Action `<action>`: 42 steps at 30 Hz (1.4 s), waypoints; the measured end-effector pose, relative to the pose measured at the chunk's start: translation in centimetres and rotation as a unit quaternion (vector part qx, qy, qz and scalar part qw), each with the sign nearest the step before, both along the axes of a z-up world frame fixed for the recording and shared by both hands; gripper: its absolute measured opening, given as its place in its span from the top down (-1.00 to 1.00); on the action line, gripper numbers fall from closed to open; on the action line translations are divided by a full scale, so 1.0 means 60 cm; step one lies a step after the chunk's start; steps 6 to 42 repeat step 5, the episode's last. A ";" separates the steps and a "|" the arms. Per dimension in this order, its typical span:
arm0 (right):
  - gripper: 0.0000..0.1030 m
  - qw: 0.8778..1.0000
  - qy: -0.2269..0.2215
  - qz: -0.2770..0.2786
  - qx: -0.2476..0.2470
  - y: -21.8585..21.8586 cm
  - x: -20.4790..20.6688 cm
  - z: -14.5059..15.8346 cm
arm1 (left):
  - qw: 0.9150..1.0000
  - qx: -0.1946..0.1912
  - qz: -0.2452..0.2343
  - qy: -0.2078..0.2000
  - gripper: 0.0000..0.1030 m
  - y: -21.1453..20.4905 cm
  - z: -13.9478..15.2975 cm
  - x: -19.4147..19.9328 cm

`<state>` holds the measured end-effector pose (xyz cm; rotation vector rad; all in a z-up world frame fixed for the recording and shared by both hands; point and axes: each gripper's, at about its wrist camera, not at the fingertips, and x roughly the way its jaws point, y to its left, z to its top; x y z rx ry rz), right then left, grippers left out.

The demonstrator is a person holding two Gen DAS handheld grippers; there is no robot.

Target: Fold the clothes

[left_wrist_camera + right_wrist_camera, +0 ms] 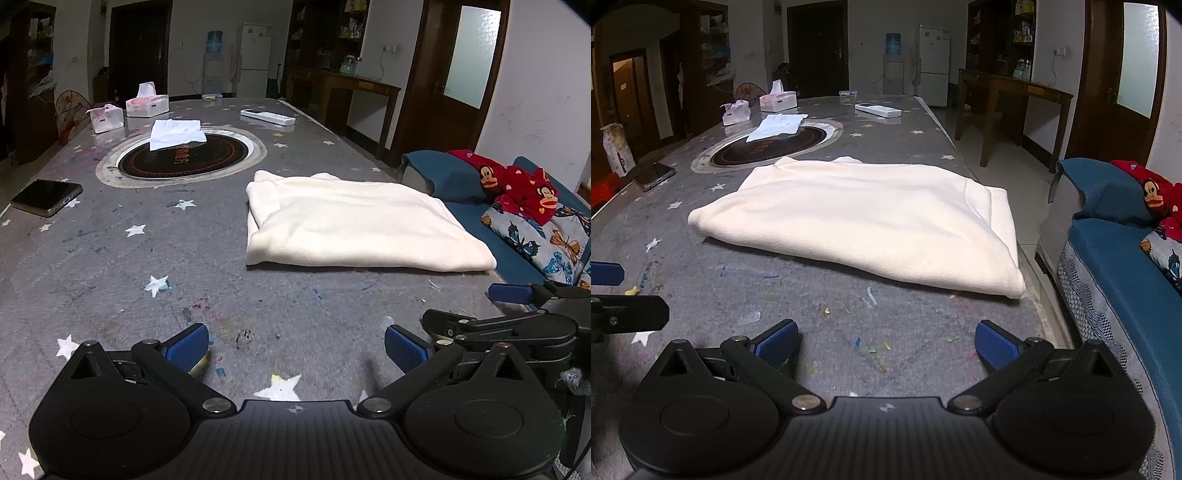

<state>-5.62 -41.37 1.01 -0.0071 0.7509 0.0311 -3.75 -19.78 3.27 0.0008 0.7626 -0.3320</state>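
Both grippers hover low over the grey starred table (110, 258), nearest the cameras: the left gripper (295, 347) and the right gripper (886, 345) each have blue pads spread wide, holding nothing. Just beyond them lies the cream garment (864, 221), folded into a flat rectangle near the table's right edge. Left of the garment sits a phone (46, 197). Behind it a round black hotplate (183, 157) carries a white cloth (177, 133), with tissue boxes (147, 103) and a remote (267, 117) farther back.
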 end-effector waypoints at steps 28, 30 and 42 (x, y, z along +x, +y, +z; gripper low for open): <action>-1.00 1.000 -0.001 -0.002 0.004 0.001 0.008 -0.001 | 1.000 -0.004 0.003 0.001 -1.00 -0.001 0.001 0.008; -1.00 1.000 -0.001 -0.002 0.004 0.001 0.008 -0.001 | 1.000 -0.004 0.003 0.001 -1.00 -0.001 0.001 0.008; -1.00 1.000 -0.001 -0.002 0.004 0.001 0.008 -0.001 | 1.000 -0.004 0.003 0.001 -1.00 -0.001 0.001 0.008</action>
